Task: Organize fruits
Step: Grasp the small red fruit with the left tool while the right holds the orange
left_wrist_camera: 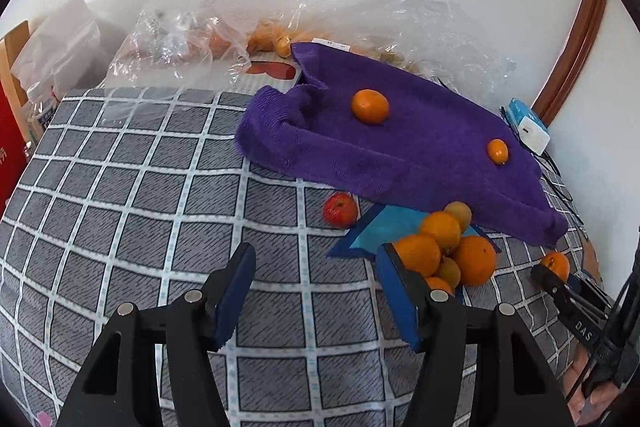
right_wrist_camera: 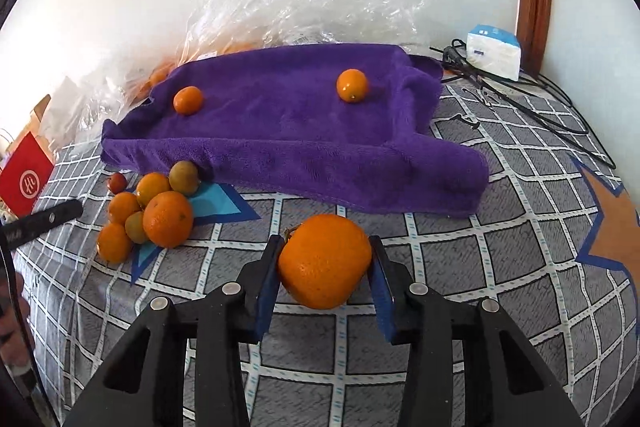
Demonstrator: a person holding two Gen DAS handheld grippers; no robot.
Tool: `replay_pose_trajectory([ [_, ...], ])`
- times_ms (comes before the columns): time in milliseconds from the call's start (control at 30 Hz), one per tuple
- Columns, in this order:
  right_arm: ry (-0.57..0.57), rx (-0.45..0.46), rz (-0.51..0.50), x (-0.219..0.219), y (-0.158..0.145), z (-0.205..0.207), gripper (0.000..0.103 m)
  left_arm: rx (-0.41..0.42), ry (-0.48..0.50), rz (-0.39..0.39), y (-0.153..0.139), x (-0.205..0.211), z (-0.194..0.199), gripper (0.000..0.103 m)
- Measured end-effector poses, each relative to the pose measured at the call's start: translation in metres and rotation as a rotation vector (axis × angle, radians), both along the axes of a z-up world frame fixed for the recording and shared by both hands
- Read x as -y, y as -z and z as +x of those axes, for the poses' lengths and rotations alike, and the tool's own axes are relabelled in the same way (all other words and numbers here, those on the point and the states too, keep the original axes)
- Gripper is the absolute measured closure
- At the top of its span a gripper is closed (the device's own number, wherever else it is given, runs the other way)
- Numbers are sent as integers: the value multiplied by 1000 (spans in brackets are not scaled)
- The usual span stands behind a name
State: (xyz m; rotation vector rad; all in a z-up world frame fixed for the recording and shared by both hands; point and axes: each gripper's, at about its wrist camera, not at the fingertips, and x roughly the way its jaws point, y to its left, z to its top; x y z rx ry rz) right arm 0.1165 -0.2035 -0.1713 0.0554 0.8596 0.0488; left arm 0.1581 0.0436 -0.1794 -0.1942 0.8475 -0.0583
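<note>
Sitting between the blue pads of the right gripper (right_wrist_camera: 325,263), a large orange (right_wrist_camera: 325,261) is clamped just above the grey checked cloth (right_wrist_camera: 500,267), at the six o'clock side of the purple towel (right_wrist_camera: 304,131). At nine o'clock from it lies a heap of oranges (right_wrist_camera: 156,215), with two more small oranges (right_wrist_camera: 352,85) apart on the towel at twelve o'clock. Beside that heap the left gripper (left_wrist_camera: 316,267) hangs with its jaws apart and nothing between them, a red apple (left_wrist_camera: 340,209) at its twelve o'clock.

Counts: two oranges (right_wrist_camera: 351,85) sit on one purple towel (right_wrist_camera: 288,131); seven fruits heap in the pile (right_wrist_camera: 154,213); one red apple (left_wrist_camera: 340,209); one held orange (right_wrist_camera: 325,261); two grippers.
</note>
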Motion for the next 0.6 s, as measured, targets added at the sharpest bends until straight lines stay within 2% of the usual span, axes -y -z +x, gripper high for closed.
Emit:
replay_pose_trajectory([
  [133, -9, 17, 14, 3, -1, -2, 62, -17, 11, -29, 6, 8, 23, 44],
  [333, -24, -4, 39, 4, 3, 2, 62, -25, 23, -16, 17, 16, 40, 66],
  [400, -20, 6, 59, 6, 2, 1, 62, -8, 52, -1, 18, 19, 38, 76],
  [467, -4, 25, 79, 10, 0, -2, 62, 10, 66, 17, 19, 22, 36, 80],
  [600, 0, 12, 106, 13, 2, 1, 62, 25, 84, 25, 18, 27, 36, 80],
])
